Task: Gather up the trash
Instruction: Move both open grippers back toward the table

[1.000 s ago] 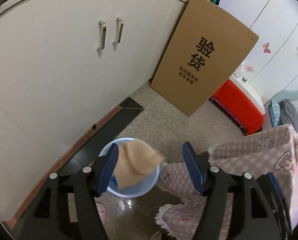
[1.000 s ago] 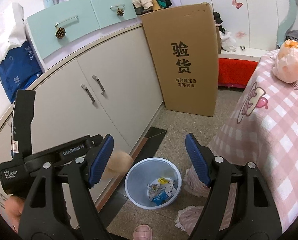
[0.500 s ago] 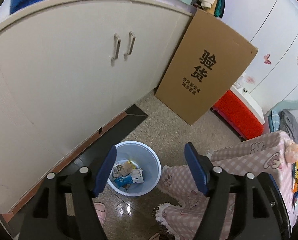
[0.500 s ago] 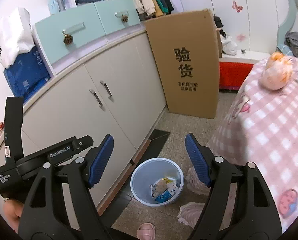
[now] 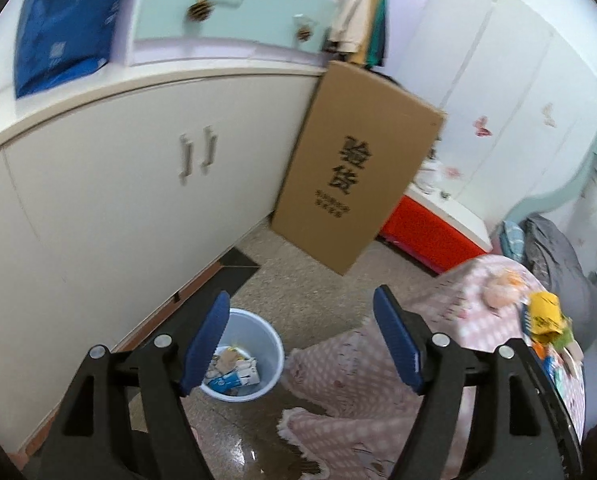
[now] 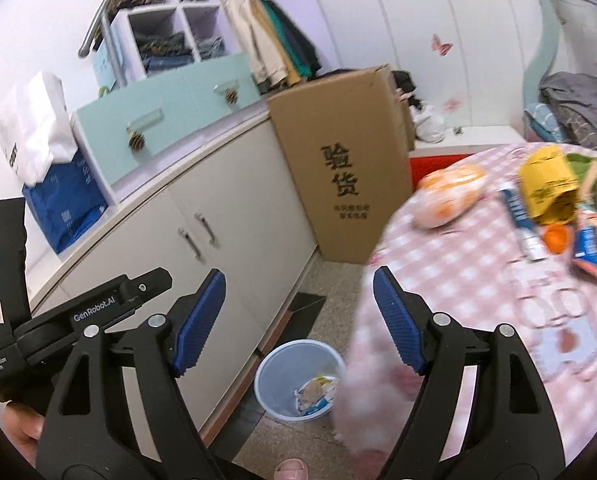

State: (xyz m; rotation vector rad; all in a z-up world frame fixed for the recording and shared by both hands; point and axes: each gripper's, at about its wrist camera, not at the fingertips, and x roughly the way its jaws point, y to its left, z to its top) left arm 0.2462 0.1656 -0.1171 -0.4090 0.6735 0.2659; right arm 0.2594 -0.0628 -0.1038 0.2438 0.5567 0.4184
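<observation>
A long white cabinet (image 5: 110, 184) runs along the wall, with a tall cardboard box (image 5: 354, 168) leaning at its far end. To the right stands the surface (image 6: 478, 280), draped in a pink checked cloth whose edge hangs toward the floor. On the floor between cabinet and cloth sits a pale blue bin (image 5: 270, 354) holding crumpled paper and cartons (image 5: 234, 372). More trash lies on the surface: a pale orange bag (image 6: 446, 196) near its far edge, and just right of it a yellow packet (image 6: 548, 188) amid smaller wrappers. The left hand-held gripper (image 5: 302, 344) hangs above the bin, its jaws wide after just opening further, nothing between them. The right hand-held gripper (image 6: 298, 324) is also spread wide and empty, over the cloth's edge and the bin.
</observation>
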